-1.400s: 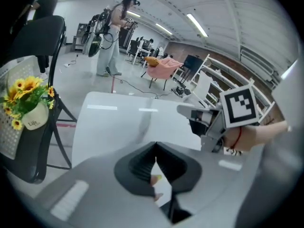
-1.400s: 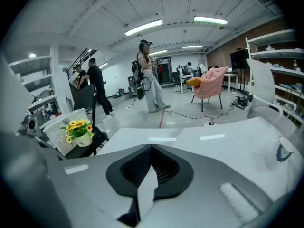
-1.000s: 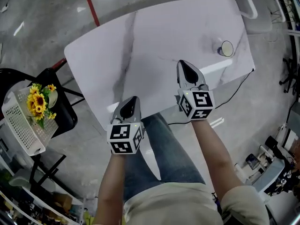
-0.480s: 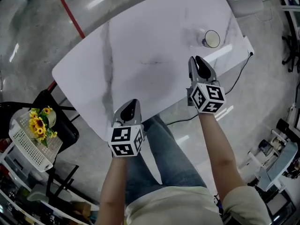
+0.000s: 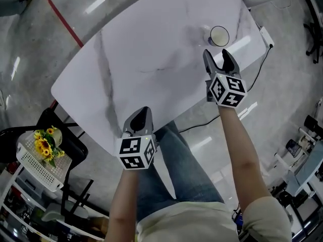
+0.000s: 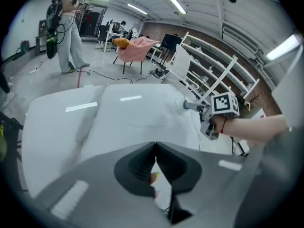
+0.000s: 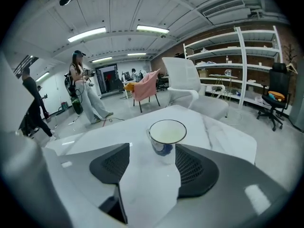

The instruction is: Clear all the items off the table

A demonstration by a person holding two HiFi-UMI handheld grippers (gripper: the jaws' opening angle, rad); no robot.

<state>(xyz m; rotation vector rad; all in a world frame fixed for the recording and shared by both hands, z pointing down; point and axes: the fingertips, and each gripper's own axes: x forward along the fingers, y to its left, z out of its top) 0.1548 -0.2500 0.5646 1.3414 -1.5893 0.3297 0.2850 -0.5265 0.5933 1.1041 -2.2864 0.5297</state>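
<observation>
Room: open workshop hall with a polished grey floor, white shelving and loose chairs – other people stand well off in the background.
Tabletop (image 5: 151, 49): white, marble-veined, rounded corners; bare except for one item.
Task's thing: a single white cup (image 5: 219, 36) with a dark rim and a blue mark on its side, standing near the far right corner of the tabletop.
Cup attitude: upright, mouth up, so its long axis is vertical; being round, it looks equally takeable from any side.
Right hand-held gripper (image 5: 217, 55): jaws apart, having just been opening; nothing between the pads yet.
Key relation: the cup lies straight ahead of the right hand-held gripper, just beyond its jaw tips and in line with the gap, a little toward the right-hand jaw in the right gripper view.
Left hand-held gripper (image 5: 142, 112): jaws closed together and empty, hanging over the near edge of the tabletop, well apart from the cup.
Nearer hand: the right, plainly.
Judgement: the coming move calls for a short advance along the present line until the cup wall sits between the pads – then a close on it.
Risk: a nudge from one jaw could tip or slide the cup toward the nearby edge.
</observation>
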